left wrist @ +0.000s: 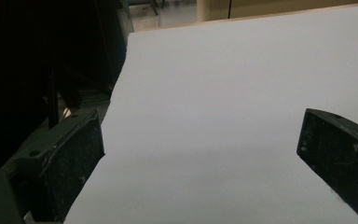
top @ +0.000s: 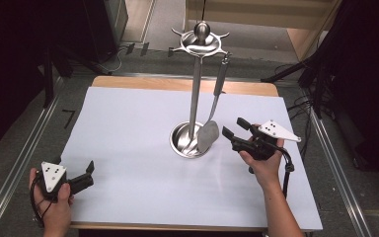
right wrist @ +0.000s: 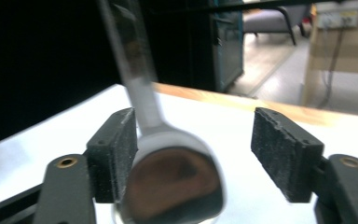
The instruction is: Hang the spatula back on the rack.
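A steel utensil stand (top: 195, 89) rises from a round dish base (top: 180, 141) in the middle of the white table. From a hook at its top right hangs a steel spoon (top: 208, 134), bowl down beside the base. My right gripper (top: 232, 126) is open just right of that bowl, pointing at it. In the right gripper view the spoon bowl (right wrist: 175, 182) sits between the spread jaws (right wrist: 193, 135), close by the left pad, with a wide gap to the right pad. My left gripper (top: 74, 164) rests open at the table's front left, with bare table between its jaws (left wrist: 200, 140).
The white sheet (top: 128, 148) covers a wooden table, whose edge shows at the back (top: 177, 84). Metal rails (top: 24, 158) run along both sides on the floor. Dark stands and cables (top: 316, 74) crowd the back right.
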A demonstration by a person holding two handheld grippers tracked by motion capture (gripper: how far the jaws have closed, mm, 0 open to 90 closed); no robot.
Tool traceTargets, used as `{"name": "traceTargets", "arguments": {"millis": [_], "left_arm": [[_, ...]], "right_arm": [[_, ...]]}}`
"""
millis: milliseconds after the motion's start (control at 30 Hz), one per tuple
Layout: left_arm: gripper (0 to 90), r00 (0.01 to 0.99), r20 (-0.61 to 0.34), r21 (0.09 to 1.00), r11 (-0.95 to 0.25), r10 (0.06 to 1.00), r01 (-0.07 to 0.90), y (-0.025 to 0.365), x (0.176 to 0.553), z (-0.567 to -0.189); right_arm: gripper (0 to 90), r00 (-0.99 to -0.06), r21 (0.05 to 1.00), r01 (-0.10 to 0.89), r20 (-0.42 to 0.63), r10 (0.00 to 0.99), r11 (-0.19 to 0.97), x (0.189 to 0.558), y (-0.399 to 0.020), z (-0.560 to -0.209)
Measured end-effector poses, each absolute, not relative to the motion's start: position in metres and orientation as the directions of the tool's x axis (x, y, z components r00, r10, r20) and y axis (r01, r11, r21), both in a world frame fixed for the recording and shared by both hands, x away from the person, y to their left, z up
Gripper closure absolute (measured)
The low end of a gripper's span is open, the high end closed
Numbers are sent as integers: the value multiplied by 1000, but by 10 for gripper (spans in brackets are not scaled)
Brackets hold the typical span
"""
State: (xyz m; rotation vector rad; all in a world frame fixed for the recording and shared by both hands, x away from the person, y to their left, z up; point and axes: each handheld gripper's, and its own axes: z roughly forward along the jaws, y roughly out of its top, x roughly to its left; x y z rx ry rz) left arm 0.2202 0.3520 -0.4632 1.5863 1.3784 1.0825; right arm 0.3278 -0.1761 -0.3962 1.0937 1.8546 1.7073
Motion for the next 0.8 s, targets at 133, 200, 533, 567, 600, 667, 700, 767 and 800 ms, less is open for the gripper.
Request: {"name": "traceTargets", "arguments": {"millis": [133, 200, 533, 567, 600, 667, 700, 767, 800], "left_arm": [[11, 59, 118, 928, -131, 991, 349, 352, 220, -463], [11, 59, 118, 928, -131, 991, 348, 352, 220, -463], [12, 61, 119, 928, -133, 991, 348, 352, 220, -463], [11, 61, 119, 928, -133, 991, 348, 352, 220, -463], [11, 60, 119, 928, -133, 991, 349, 352, 220, -463], [11, 61, 119, 928, -132, 991, 349, 352, 220, -463], [11, 61, 118, 928, -132, 991, 349, 352, 220, -463], [11, 61, 118, 928, -132, 991, 349, 352, 220, -463], [12, 60, 118, 928, -132, 991, 349, 352, 220, -463]], "right_arm": [[304, -580, 955, 293, 215, 786, -45, 330, -184, -403], [291, -564, 953, 299, 211, 799, -40, 331, -187, -407], [256, -491, 942, 334, 192, 850, -20, 335, -199, -422], [254, -487, 940, 340, 194, 852, -20, 335, -200, -423], [254, -480, 938, 345, 196, 855, -22, 335, -201, -425], [253, -468, 936, 351, 197, 861, -23, 336, -204, -428], [252, -461, 935, 354, 198, 865, -26, 336, -206, -430], [251, -450, 932, 362, 198, 871, -25, 337, -209, -432], [251, -443, 931, 364, 199, 874, -28, 336, -211, -433]]}}
